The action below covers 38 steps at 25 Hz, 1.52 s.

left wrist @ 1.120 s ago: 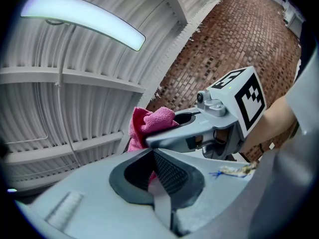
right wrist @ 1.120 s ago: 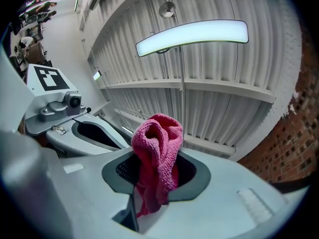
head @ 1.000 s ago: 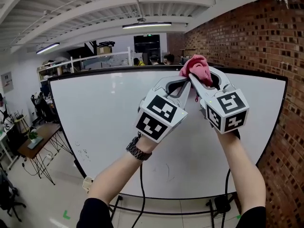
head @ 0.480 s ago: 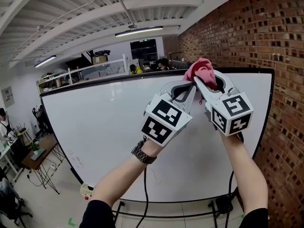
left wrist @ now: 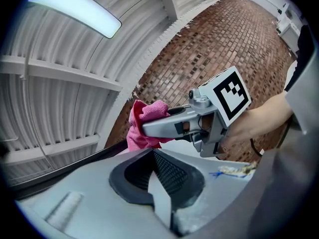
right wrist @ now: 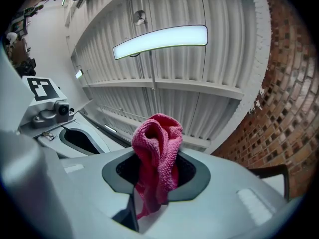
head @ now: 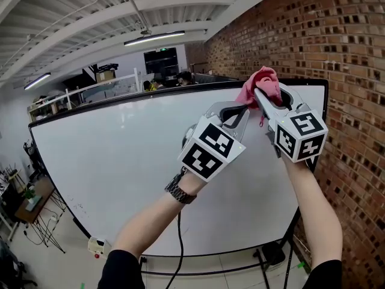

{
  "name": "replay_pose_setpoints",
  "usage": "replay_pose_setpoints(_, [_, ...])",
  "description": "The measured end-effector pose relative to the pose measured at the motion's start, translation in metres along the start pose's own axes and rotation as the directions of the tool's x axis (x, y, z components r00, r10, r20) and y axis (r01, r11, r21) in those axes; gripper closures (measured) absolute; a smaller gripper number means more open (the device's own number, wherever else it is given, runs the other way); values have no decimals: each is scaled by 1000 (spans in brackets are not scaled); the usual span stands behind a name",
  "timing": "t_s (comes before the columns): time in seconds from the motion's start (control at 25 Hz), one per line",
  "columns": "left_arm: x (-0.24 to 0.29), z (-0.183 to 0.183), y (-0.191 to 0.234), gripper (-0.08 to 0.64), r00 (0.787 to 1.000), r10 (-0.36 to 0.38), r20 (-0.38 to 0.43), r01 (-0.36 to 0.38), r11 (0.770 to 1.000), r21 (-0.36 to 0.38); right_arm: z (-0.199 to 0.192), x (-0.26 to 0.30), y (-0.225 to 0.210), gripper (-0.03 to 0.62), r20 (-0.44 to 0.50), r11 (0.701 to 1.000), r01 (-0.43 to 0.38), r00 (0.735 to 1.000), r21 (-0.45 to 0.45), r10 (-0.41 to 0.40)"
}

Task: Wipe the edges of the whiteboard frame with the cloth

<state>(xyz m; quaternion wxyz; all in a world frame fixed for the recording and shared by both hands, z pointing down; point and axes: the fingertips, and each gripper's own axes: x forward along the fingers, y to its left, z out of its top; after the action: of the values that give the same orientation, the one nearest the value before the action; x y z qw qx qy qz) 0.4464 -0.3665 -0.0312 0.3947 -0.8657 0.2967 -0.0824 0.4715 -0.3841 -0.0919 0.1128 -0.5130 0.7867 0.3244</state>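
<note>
Reaching high at the whiteboard (head: 120,155), I hold the pink cloth (head: 260,84) in the right claw (head: 265,99), jaws clamped on its middle. The bunched end sits at the black top rail of the frame (head: 150,93), near the top right corner by the brick wall (head: 355,71); whether it presses on the rail I cannot tell for sure. The left claw (head: 240,109) hangs just beside it, jaws closed together on nothing.

As I judge it, the risk is the grip. In the right gripper view only a narrow fold of the cloth (right wrist: 157,153) passes through the claw (right wrist: 154,185), so dragging hard along the rail could pull it free. Too little cloth ahead of the jaws would also let bare metal scrape the frame, and the two claws are close enough to knock each other.

The cloth's long axis runs along the jaws, with its bunched end pointing up and away from me and a thin tail hanging back. The rail it meets runs left to right.
</note>
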Motion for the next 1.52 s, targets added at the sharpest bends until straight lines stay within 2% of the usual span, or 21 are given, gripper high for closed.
replay_pose_setpoints(0.2, [27, 6, -18, 563, 999, -43, 14, 43, 999, -7, -7, -18, -29, 468, -20, 998, 41, 999, -49, -42])
replay_pose_setpoints(0.64, [64, 19, -52, 563, 991, -124, 45, 124, 992, -7, -18, -52, -100, 468, -55, 985, 156, 986, -71, -160])
replay_pose_setpoints(0.8, [74, 25, -62, 563, 987, -150, 61, 152, 988, -23, -31, -63, -135, 468, -88, 976, 210, 973, -54, -215])
replay_pose_setpoints(1.08, [80, 23, -70, 563, 985, -163, 64, 164, 986, -24, -40, -75, -183, 468, -143, 952, 269, 947, -146, -289])
replay_pose_setpoints(1.52, [83, -1, -68, 563, 985, -169, 36, 171, 984, -45, -62, -93, -220, 468, -198, 920, 333, 906, -209, -373])
